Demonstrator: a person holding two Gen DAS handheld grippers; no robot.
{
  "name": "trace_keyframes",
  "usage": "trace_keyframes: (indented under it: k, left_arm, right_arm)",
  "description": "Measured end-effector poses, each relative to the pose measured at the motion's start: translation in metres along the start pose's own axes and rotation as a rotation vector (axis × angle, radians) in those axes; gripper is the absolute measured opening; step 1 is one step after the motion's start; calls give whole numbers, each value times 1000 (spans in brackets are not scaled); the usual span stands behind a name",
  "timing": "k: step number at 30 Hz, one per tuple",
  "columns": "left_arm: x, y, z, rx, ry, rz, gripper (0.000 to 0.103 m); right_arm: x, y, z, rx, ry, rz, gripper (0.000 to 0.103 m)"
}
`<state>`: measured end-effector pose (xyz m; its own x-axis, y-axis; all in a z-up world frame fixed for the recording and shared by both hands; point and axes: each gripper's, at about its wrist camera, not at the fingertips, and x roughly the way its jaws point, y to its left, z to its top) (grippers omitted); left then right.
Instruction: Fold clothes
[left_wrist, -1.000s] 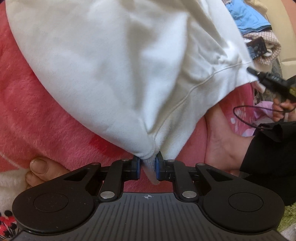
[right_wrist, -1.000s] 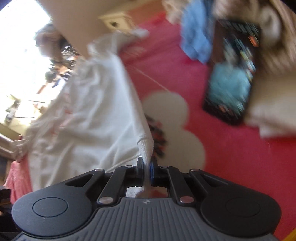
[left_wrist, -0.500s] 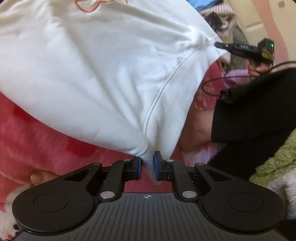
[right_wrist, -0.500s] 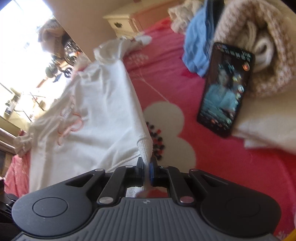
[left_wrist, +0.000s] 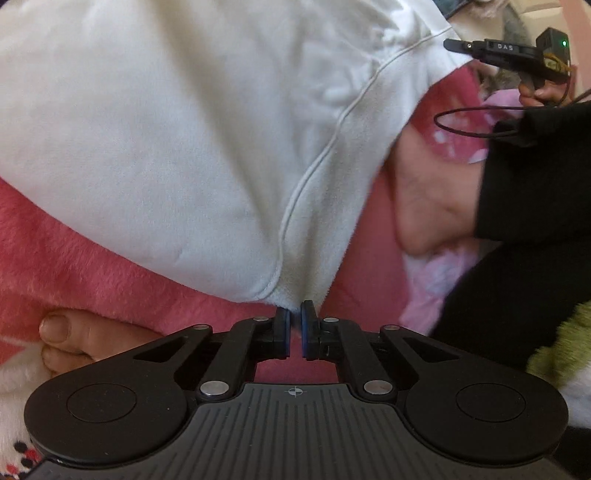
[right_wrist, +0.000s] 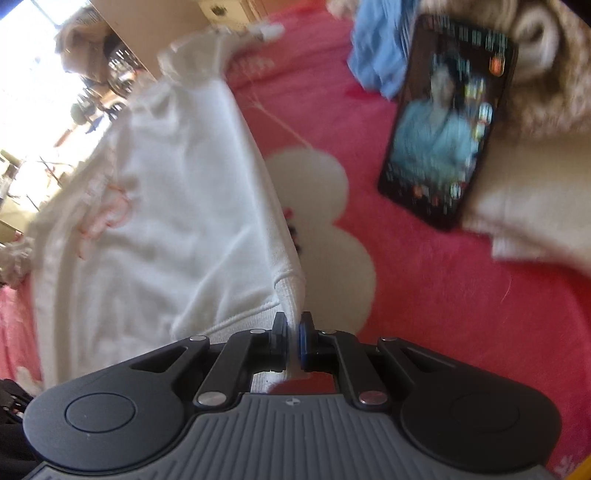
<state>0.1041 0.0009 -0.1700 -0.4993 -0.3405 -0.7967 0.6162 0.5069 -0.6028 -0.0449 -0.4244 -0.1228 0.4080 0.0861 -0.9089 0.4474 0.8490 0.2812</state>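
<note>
Garment: white sweatshirt (right_wrist: 155, 206) lies spread on the pink blanket (right_wrist: 424, 295), stretching away from both grippers; in the left wrist view its hem corner (left_wrist: 284, 295) comes down to the fingertips; the fabric fills the upper part of that view

Print: a pale pink outline design (right_wrist: 110, 210) on the chest, too blurred to read

Left gripper (left_wrist: 293, 314): jaws almost together, nearly touching; only the very tip of the hem corner reaches between them; whether the pads truly pinch it, I cannot tell

Right gripper (right_wrist: 294, 321): jaws clamped on the ribbed hem edge; a strip of white cloth passes between the pads and back toward the gripper body

Ahead-right of right gripper: a phone (right_wrist: 447, 122) lying on the blanket, screen lit, its small text blurred and unreadable; beyond it blue cloth (right_wrist: 380, 55) and a beige knit (right_wrist: 546, 66)

Right of left gripper: a black sleeve (left_wrist: 535, 177); farther off, a black device (left_wrist: 517, 55) marked "DAS", green light on

Below-left of left gripper: bare toes (left_wrist: 62, 332) on the blanket
</note>
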Motion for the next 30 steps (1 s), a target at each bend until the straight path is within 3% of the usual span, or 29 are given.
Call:
trace_keyframes:
  k: [4, 6, 8, 10, 12, 15, 18, 21, 26, 30]
  left_arm:
    - [4, 6, -1, -39, 14, 12, 6]
    - [-1, 10, -5, -55, 19, 16, 19]
    - [-8, 16, -10, -79, 30, 61, 47]
    - [-16, 22, -15, -97, 22, 96, 49]
    - [-30, 29, -17, -117, -3, 110, 49]
    - [-56, 34, -14, -130, -84, 165, 49]
    - [-79, 29, -5, -121, -209, 218, 49]
    - [-94, 22, 6, -112, -336, 260, 49]
    - [-87, 13, 19, -86, -490, 444, 49]
    - [-78, 25, 23, -163, -552, 488, 48]
  right_arm:
    - [11, -6, -6, 7, 31, -100, 22]
    - [-1, -5, -6, -17, 24, -154, 25]
    - [-15, 1, -4, -71, 7, -227, 25]
    - [-32, 11, 2, -134, -41, -255, 25]
    - [-46, 24, 10, -179, -102, -197, 25]
    - [-50, 59, 21, -303, -139, -34, 25]
    - [-27, 114, 21, -539, -97, 134, 25]
    - [7, 179, 11, -781, -24, 240, 25]
    - [54, 259, -22, -1076, 73, 448, 25]
    - [78, 290, -57, -1223, 149, 497, 25]
